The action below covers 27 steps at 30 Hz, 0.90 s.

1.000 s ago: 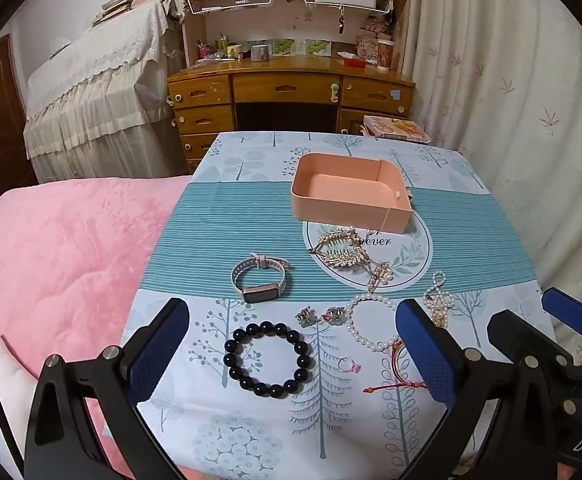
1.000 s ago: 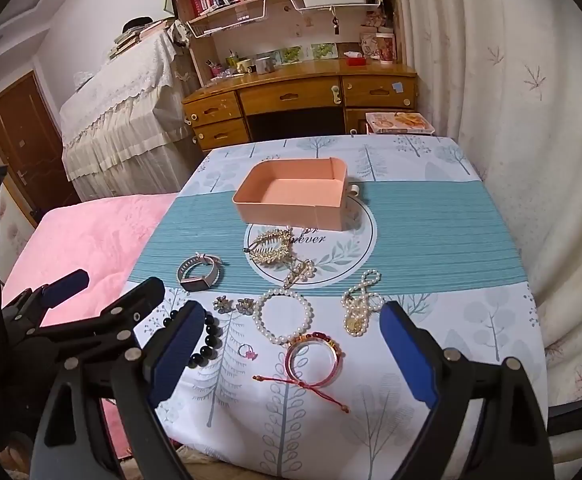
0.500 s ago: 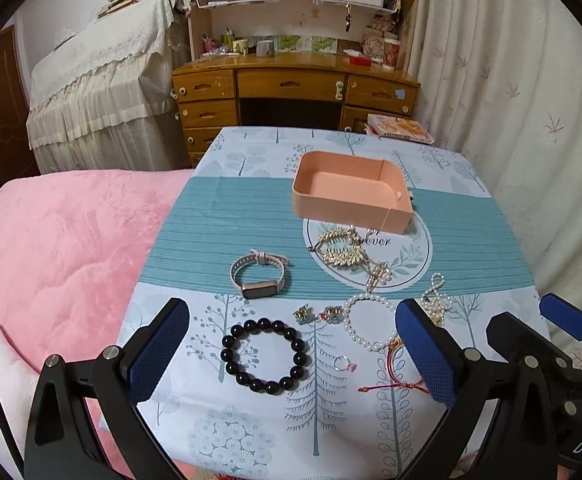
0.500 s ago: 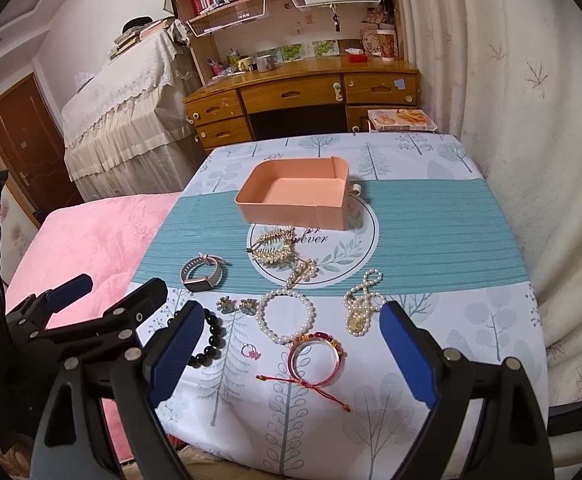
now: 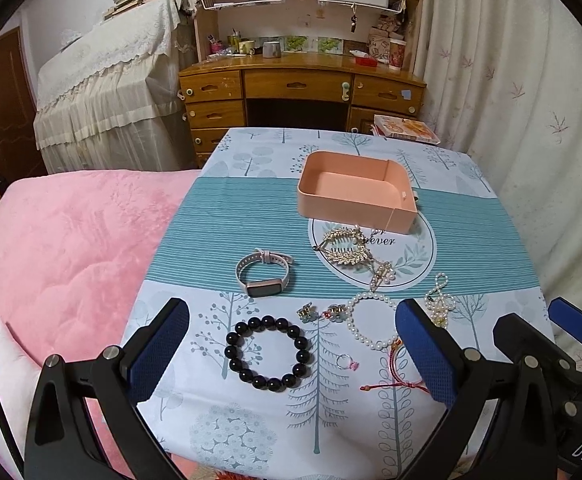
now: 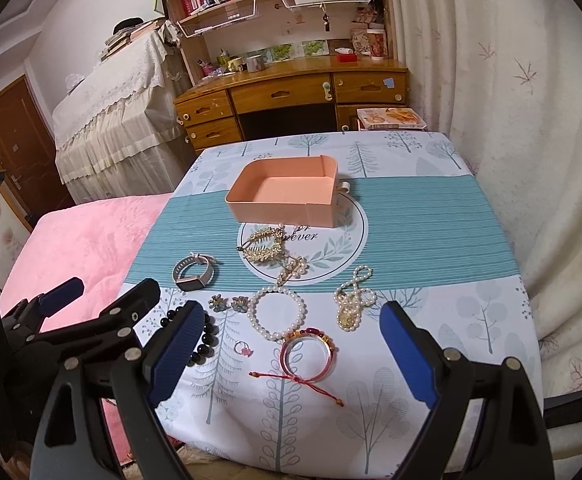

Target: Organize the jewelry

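An empty pink box (image 5: 355, 196) (image 6: 287, 196) stands mid-table. Jewelry lies loose in front of it: a gold leaf hair comb (image 5: 345, 246) (image 6: 263, 246), a watch (image 5: 263, 276) (image 6: 193, 274), a black bead bracelet (image 5: 269, 352) (image 6: 203, 338), a pearl bracelet (image 5: 371, 322) (image 6: 277, 312), a pearl necklace (image 6: 351, 300), a red-string bangle (image 6: 309, 354), a small ring (image 5: 347, 362) (image 6: 243, 347) and flower earrings (image 5: 323, 312) (image 6: 227, 303). My left gripper (image 5: 291, 356) is open above the black bracelet. My right gripper (image 6: 291, 356) is open above the bangle.
The table (image 5: 219, 220) (image 6: 431, 220) has a tree-print cloth. A pink bed (image 5: 63, 248) lies to its left, a wooden desk (image 5: 299, 88) stands behind, and a curtain (image 6: 511, 120) hangs at the right.
Both grippers have drawn back and risen slightly, so the table looks a little farther away. The jewelry has not moved and both grippers stay open.
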### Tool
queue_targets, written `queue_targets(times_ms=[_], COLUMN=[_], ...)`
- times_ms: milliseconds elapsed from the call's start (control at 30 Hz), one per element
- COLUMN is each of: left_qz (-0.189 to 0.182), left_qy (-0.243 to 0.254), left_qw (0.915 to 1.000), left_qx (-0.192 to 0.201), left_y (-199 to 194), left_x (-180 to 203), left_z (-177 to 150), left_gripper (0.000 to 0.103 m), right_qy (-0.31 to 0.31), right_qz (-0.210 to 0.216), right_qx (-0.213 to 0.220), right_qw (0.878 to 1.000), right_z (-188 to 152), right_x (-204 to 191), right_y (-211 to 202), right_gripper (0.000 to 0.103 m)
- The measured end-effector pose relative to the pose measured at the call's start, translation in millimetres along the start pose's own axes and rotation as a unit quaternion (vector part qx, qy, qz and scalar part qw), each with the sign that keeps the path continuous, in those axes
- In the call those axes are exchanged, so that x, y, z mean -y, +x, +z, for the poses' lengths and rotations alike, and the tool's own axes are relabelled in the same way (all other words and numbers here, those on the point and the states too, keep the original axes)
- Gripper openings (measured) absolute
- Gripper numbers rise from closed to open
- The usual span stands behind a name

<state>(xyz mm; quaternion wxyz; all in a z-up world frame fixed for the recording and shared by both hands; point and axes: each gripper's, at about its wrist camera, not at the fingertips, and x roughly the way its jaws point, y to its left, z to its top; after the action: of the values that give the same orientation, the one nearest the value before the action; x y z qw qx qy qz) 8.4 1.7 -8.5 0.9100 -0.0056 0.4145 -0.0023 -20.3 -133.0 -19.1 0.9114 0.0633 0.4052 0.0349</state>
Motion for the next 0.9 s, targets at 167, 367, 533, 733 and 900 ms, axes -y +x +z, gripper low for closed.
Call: queue_targets(times_ms=[167,367,533,733,900], left_qz=[0.003,0.008,0.008,0.007,0.006], left_qy=[0.004,0.006,0.007,0.007,0.004], left_qw=[1.0,0.9999,0.9999,0.9999,1.0], left_qx=[-0.002,0.006,0.007,0.006,0.001], left_y=[0.6,0.2,-0.3,-0.4,-0.2], left_x=[1.4,0.3,-0.8,-1.0,-5.2], left_z=[-0.4,-0.9,-1.5,-1.6,-1.5], left_gripper=[0.102,0.102,0.102,0.102,0.102], right_qy=[0.001,0.0,0.0,0.0,-0.003], right_qz=[0.0,0.002,0.002,0.003,0.006], right_qx=[-0.002,0.001,0.001,0.001,-0.004], right_qw=[1.0,1.0,1.0,1.0,1.0], right_z=[-1.3,-1.1,-1.6,-2.4,-3.9], right_x=[1.8,2.1,2.1,2.1,-1.8], right_y=[0.6,0.3,0.9,1.3,5.0], right_gripper=[0.09,0.09,0.09,0.09,0.09])
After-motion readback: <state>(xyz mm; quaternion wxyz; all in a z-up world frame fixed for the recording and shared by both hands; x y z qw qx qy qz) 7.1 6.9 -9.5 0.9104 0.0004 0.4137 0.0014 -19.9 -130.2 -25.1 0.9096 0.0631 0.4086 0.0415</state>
